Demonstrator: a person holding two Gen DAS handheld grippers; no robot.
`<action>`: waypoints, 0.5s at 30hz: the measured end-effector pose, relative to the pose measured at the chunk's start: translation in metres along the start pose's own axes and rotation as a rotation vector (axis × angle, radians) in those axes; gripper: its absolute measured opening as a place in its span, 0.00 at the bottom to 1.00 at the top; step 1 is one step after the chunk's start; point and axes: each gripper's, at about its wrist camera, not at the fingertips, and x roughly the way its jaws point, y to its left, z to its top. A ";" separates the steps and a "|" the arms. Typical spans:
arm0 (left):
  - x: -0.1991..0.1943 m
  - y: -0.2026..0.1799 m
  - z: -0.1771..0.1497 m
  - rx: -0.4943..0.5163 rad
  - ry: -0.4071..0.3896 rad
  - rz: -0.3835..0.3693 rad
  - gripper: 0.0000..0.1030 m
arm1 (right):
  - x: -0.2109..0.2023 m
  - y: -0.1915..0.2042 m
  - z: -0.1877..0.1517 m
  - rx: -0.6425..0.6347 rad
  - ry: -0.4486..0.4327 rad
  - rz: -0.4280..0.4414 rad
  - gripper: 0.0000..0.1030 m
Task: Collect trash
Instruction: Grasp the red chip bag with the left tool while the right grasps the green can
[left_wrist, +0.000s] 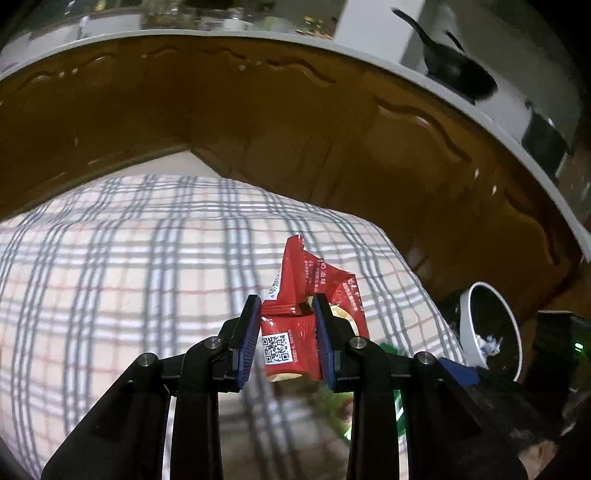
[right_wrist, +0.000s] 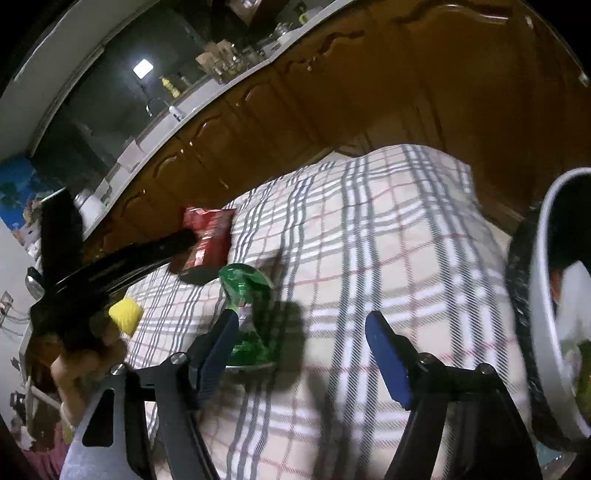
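My left gripper (left_wrist: 287, 308) is shut on a crumpled red snack wrapper (left_wrist: 295, 332) with a QR code, held above the plaid tablecloth (left_wrist: 129, 258). The right wrist view shows the same red wrapper (right_wrist: 207, 240) in the left gripper's black fingers (right_wrist: 159, 247). My right gripper (right_wrist: 301, 325) is open and empty above the cloth. A crushed green plastic bottle (right_wrist: 251, 314) lies on the cloth just beside its left finger. A white trash bin (right_wrist: 550, 314) with a black liner stands at the right, with trash inside; it also shows in the left wrist view (left_wrist: 476, 325).
A yellow crumpled item (right_wrist: 125, 315) lies on the cloth at the left. Brown wooden cabinets (left_wrist: 258, 129) with a white countertop run behind the table. A black pan (left_wrist: 458, 70) sits on the counter. Green trash (left_wrist: 391, 350) shows below the left gripper.
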 end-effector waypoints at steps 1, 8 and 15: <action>-0.006 0.005 -0.003 -0.014 -0.004 -0.004 0.26 | 0.006 0.002 0.001 -0.002 0.013 0.011 0.70; -0.031 0.016 -0.035 -0.050 0.013 -0.017 0.26 | 0.036 0.016 0.000 -0.027 0.094 0.061 0.32; -0.041 0.014 -0.060 -0.045 0.042 -0.008 0.26 | 0.031 0.031 -0.005 -0.069 0.112 0.110 0.27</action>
